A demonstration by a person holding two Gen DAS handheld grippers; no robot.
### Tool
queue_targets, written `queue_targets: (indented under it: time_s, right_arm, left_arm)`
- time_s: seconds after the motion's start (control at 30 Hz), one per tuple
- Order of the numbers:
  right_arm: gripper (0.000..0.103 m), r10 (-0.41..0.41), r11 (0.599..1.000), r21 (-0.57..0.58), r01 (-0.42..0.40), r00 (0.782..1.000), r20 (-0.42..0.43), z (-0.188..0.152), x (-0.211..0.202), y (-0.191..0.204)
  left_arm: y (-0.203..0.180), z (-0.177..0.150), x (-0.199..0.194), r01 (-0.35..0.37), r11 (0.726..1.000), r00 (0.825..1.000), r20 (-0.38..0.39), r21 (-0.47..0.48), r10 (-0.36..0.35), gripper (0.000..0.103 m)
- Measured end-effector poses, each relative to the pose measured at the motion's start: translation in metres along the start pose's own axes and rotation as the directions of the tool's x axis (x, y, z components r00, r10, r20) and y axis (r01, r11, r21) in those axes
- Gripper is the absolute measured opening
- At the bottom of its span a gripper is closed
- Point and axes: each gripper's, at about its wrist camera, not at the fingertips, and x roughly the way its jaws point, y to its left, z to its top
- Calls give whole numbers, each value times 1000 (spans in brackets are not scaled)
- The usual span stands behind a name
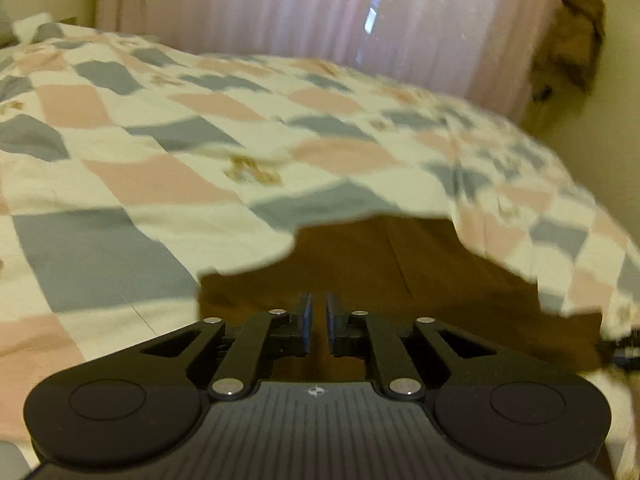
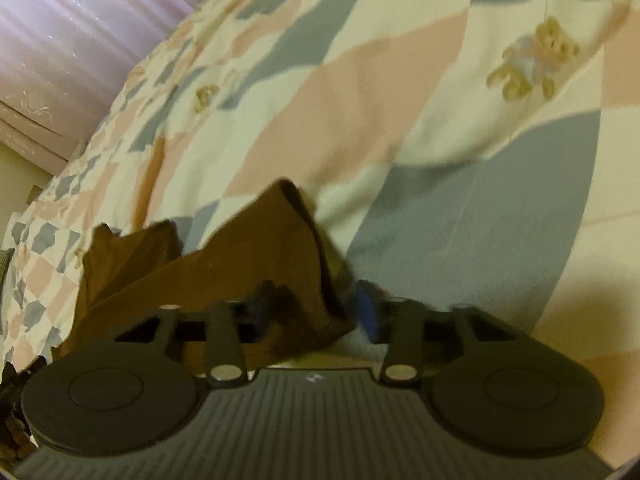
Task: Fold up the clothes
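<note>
A brown garment [image 1: 400,264] lies on the checked bedspread [image 1: 160,184], right in front of my left gripper [image 1: 318,324]. Its blue pads stand almost together with only a thin slit, which the brown cloth fills, so it looks shut on the garment. In the right wrist view the same garment [image 2: 240,252] runs off to the left in a rumpled strip, one corner standing up. A fold of it drapes between the fingers of my right gripper [image 2: 312,308]. Those jaws stand apart and the right pad is clear of the cloth. This view is blurred.
The bedspread [image 2: 460,220] has pink, grey and cream squares with teddy bear prints and fills most of both views. Pale pink curtains [image 1: 280,4] hang behind the bed. A brown item [image 1: 576,40] hangs on the wall at the right.
</note>
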Motion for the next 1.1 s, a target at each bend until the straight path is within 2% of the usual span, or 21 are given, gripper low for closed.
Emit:
queue_targets:
  time_s: [0.1,0.2,0.27,0.3,0.4,0.47,0.5,0.57,0.6,0.63,0.67,0.77,0.83,0.93,0.97,1.0,1.03,1.1]
  right_arm:
    - [12,-7,999,32,7,1000,-9,-1,6,3]
    - [12,-44,999,5,44,998,42,3,-12,32]
    - [12,-43,991,-122,54,995,92,3,-27,77]
    - [12,-8,978,-207,31,993,114,-1,-33,106]
    - [12,119,892,-449,-45,983,140,-20,-42,192]
    - [12,218,827,-544,-141,973,79,-43,-32,241]
    - [12,240,804,-569,-174,970,43,-57,-21,258]
    - [14,227,766,-608,-207,973,-46,-88,10,283]
    - [27,199,748,-629,-212,976,-92,-104,27,294]
    - [44,124,737,-650,-184,983,-137,-118,47,299]
    - [44,73,739,-653,-167,983,-169,-126,57,299]
    - [45,73,778,-603,-175,979,-189,-128,51,283]
    - [52,87,798,-584,-150,987,-135,-116,29,269]
    - [54,69,831,-550,-79,997,-39,-91,5,244]
    - [53,61,839,-540,-59,998,-14,-84,3,236]
    - [44,64,845,-532,-52,998,3,-77,2,228]
    - [31,90,841,-536,-77,996,-1,-73,4,222]
    - [19,120,800,-590,-111,992,-24,-74,12,218]
  left_arm:
    - [5,-12,26,-34,998,995,-91,-58,29,11]
    - [3,-7,19,-40,996,997,-70,-79,34,10]
    - [1,-1,6,-30,997,999,-43,-71,27,11]
    - [0,2,-1,-23,997,999,-32,-68,21,11]
    - [9,8,-13,-17,997,1000,-25,-75,15,11]
    - [18,8,-19,-16,995,1000,-25,-98,13,11]
    - [23,7,-22,-14,994,1000,-26,-111,11,11]
    - [33,4,-25,-10,989,999,-35,-144,5,12]
    - [38,2,-26,-4,986,999,-43,-164,-3,12]
    - [42,0,-27,1,984,999,-52,-180,-11,12]
    - [44,-2,-26,6,982,998,-64,-189,-19,12]
    - [44,-6,-28,58,981,995,-75,-186,-73,14]
    - [40,-7,-27,113,978,989,-77,-177,-128,19]
    - [28,-8,-16,193,958,973,-85,-210,-214,19]
    - [21,-8,-11,219,950,967,-82,-225,-242,19]
    - [14,-8,-6,244,941,960,-79,-233,-269,19]
    - [5,-7,-2,268,936,954,-71,-229,-290,19]
    - [-15,-6,4,301,933,947,-50,-195,-316,19]
